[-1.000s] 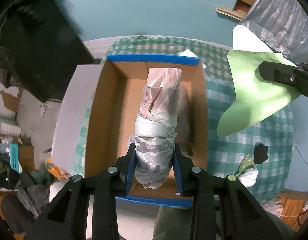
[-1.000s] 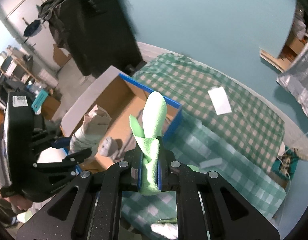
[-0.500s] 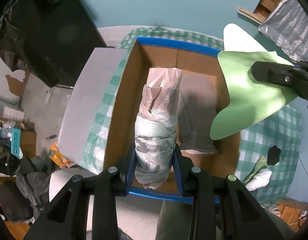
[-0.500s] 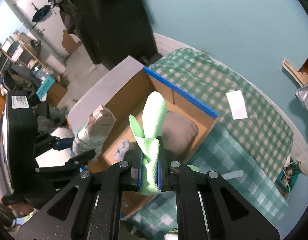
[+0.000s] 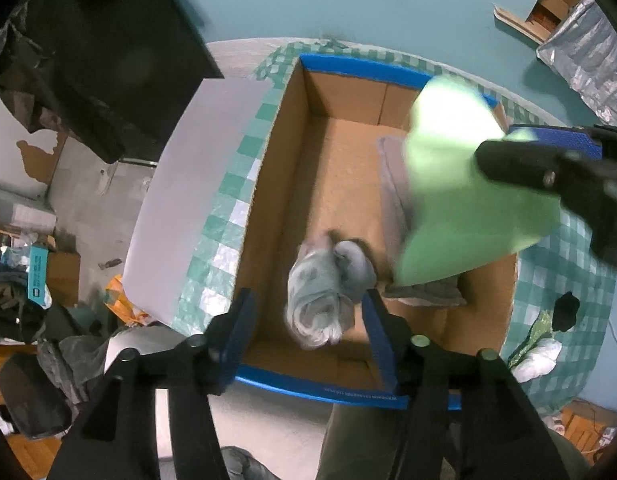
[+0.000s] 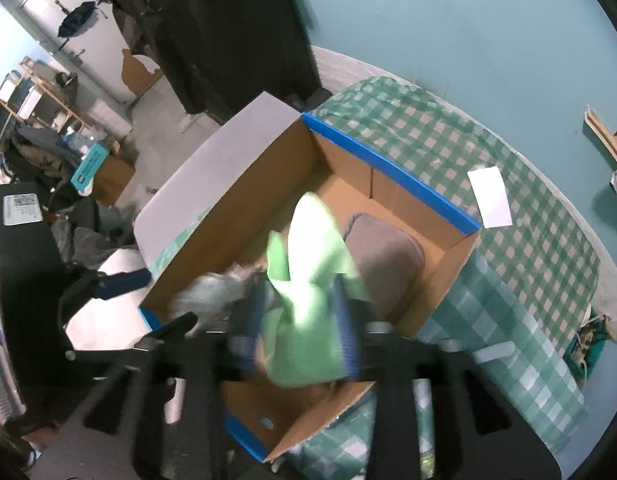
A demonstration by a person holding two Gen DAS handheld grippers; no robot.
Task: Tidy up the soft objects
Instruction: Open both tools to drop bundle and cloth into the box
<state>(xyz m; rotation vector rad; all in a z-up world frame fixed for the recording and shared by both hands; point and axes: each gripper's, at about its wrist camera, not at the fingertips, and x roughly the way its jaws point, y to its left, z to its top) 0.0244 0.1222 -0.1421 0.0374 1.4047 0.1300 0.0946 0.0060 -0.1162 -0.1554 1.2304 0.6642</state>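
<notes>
While both grippers' fingers have just been opening, the bundle (image 5: 324, 300) and green cloth (image 6: 308, 280) drop loose into the box (image 5: 284, 184).

Both wrist views look steeply down from close above the open cardboard box (image 5: 336, 184), the left from its near edge, the right from one corner; both share its inside

There was one cardboard box (image 5: 292, 184), one grey-and-pink bundle (image 5: 324, 300), one green cloth (image 5: 460, 184), one grey cushion (image 6: 388, 256), one white card (image 6: 490, 196), one black scrap (image 5: 564, 312) and two grippers.
</notes>
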